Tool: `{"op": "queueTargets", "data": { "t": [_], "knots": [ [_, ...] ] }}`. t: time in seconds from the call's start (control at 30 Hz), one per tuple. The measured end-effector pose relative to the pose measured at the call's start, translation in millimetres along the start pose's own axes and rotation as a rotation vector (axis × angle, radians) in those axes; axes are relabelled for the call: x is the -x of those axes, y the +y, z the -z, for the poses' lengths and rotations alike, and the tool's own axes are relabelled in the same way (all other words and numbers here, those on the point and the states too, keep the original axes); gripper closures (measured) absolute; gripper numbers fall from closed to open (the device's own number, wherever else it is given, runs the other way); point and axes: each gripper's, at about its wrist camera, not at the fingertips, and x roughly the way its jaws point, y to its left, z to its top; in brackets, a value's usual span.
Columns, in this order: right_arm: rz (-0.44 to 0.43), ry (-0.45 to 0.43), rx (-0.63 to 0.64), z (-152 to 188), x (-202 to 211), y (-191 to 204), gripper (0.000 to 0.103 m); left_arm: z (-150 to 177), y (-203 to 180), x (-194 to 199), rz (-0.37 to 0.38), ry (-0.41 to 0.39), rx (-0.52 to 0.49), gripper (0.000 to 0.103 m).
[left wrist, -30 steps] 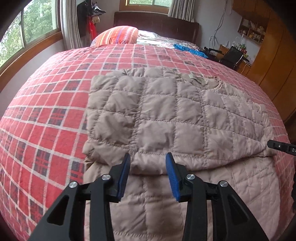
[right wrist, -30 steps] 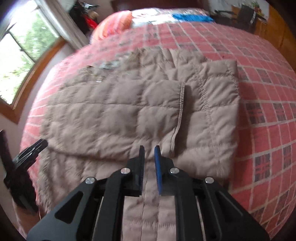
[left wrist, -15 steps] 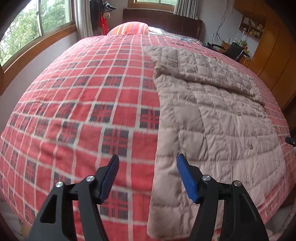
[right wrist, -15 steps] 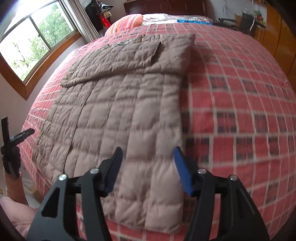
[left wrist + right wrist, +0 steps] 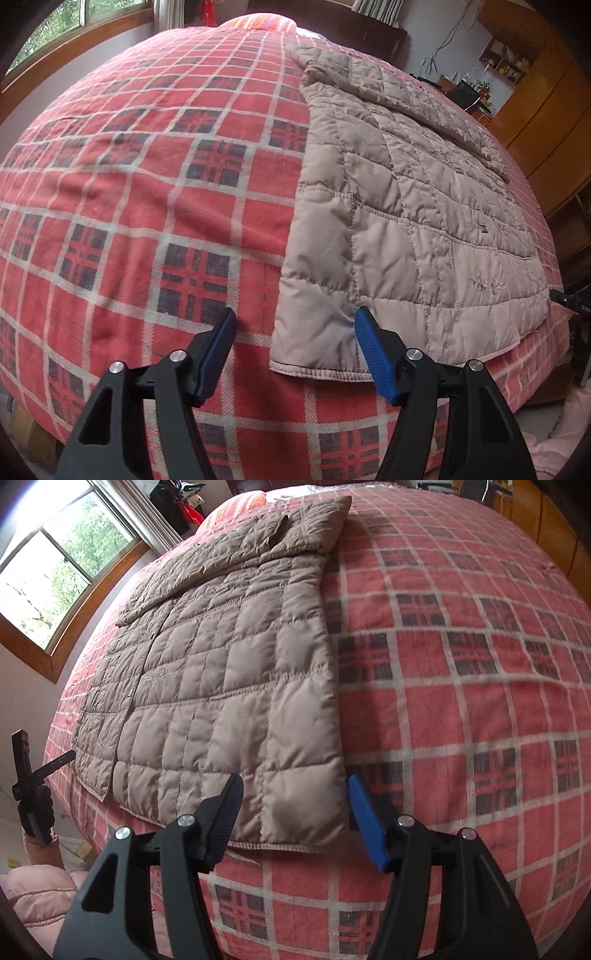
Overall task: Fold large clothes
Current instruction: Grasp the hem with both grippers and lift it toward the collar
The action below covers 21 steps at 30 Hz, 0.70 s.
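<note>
On the plaid bed (image 5: pixel 147 192), quilted coat (image 5: pixel 406 206) lying lengthwise, hem toward me, collar end far, my left claw (image 5: pixel 293 354) and right claw (image 5: pixel 293 812) both wide at its hem corners.

A: Where does the quilted coat (image 5: pixel 406 206) lie in the left wrist view?

B: On the bed (image 5: pixel 147 177), in the right half of the frame. Its near hem corner lies at lower centre, between the fingers of the left tongs (image 5: pixel 293 349), which stand wide apart. The folded sleeves lie across the coat at upper right. The window (image 5: pixel 74 14) is at upper left, the cabinet (image 5: pixel 546 110) at the right edge.

A: And the right wrist view?

B: The coat (image 5: pixel 229 672) fills the left half of the frame, bare bed (image 5: pixel 461 664) to its right. Its near corner lies between the spread fingers of the right tongs (image 5: pixel 295 818) at lower centre. The window (image 5: pixel 59 572) is at upper left.
</note>
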Motion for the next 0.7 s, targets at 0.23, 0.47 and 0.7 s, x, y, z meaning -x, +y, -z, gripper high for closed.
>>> {"op": "queueTargets", "data": {
  "t": [0.23, 0.47, 0.7],
  "knots": [
    [0.031, 0.049, 0.025, 8.3, -17.4, 2.2, 0.058, 5.1, -16.2, -3.4, 0.016, 0.010, -0.037, 0.053],
    [-0.003, 0.026, 0.026, 8.5, -7.6, 6.0, 0.090, 4.4, -16.1, 6.0, 0.042, -0.020, -0.002, 0.088],
    [-0.041, -0.050, 0.035, -0.1, 19.8, 15.1, 0.094, -3.2, -31.7, 38.9, 0.056, -0.120, -0.041, 0.094]
  ]
}}
